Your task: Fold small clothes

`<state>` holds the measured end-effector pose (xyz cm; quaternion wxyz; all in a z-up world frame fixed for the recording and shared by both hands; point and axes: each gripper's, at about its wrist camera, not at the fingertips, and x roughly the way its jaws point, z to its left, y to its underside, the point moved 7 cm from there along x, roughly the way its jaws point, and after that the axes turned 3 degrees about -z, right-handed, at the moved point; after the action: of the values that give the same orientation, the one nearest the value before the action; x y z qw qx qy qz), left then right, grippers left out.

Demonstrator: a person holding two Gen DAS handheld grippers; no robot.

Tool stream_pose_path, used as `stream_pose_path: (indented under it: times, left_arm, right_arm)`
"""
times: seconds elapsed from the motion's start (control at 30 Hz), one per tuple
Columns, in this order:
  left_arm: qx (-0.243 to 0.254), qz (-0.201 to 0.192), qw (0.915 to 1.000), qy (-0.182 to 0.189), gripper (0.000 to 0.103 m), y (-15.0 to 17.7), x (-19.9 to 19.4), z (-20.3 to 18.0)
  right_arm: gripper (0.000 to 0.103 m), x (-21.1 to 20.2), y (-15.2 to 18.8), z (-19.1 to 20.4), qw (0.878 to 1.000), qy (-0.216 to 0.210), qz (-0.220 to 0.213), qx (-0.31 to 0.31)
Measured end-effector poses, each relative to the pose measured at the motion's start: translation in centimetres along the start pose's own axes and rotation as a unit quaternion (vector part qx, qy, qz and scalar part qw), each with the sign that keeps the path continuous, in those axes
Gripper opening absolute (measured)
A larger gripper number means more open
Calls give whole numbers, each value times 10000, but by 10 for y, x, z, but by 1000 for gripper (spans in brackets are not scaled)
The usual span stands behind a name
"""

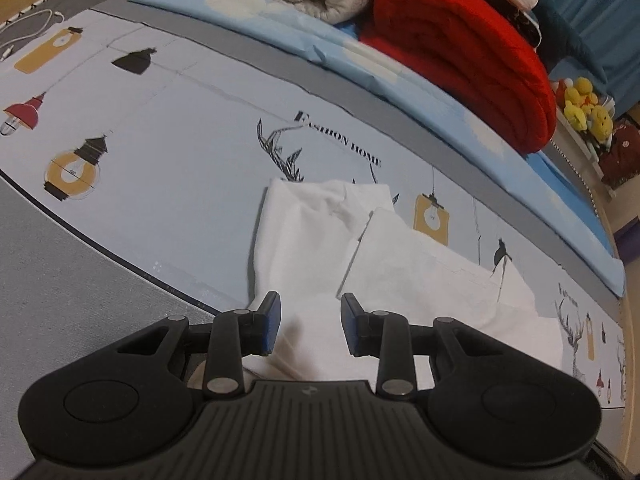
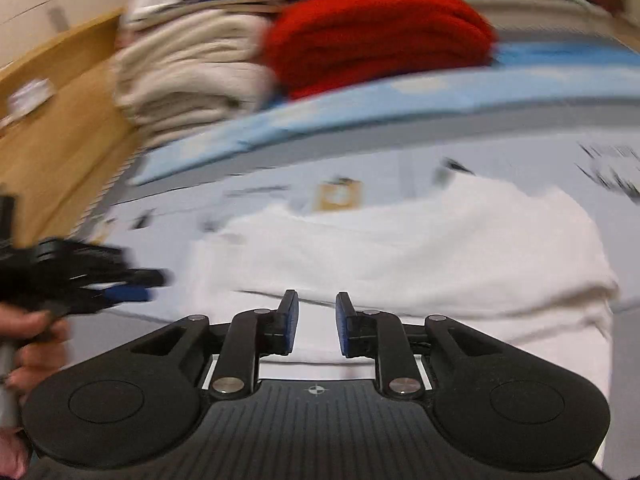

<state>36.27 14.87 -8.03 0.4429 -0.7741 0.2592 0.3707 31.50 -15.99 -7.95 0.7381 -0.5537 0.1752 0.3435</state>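
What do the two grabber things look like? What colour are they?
Both are matte black plastic. The left gripper and the right gripper each have two fingers tipped with blue pads, jointed black link arms with round silver pins, a ribbed black base and a rounded lobe with a circle on each side. A small crosshair mark sits on the base.

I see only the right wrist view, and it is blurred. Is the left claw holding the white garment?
Observer: No. The left claw is open over the white garment, with nothing between its pads.
Operator: Does the garment lie flat?
Observer: Not fully. One flap lies folded over the rest.
Operator: Is anything else near it?
Observer: A white cable lies far to the left, at the edge of the printed sheet.
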Motion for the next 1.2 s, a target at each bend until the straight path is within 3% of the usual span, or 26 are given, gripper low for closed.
stream_pose_path:
  times: [0.23, 0.53, 0.87, 0.97, 1.07, 1.2]
  left_arm:
    - [-217, 163, 9994, 210, 34, 2, 33, -14]
    - [-408, 139, 9984, 377, 34, 0, 66, -24]
    - [-186, 124, 9996, 199, 34, 5, 89, -30]
    - [201, 33, 9998, 69, 6, 8, 89, -34]
    - [455, -238, 9986, 110, 3, 3, 69, -41]
    - [432, -755, 9954, 404, 2, -13, 6, -51]
  right_arm:
    - [24, 23, -7, -67, 9915, 526, 232, 1164]
    - [24, 34, -10, -126, 9676, 907, 474, 2310]
    - [24, 0, -39, -161, 9537, 1244, -641, 2661]
    - [24, -5, -42, -170, 9475, 1303, -816, 2802]
    - [24, -6, -42, -168, 9471, 1247, -875, 2825]
    - [24, -3, -39, -159, 9502, 1009, -803, 2835]
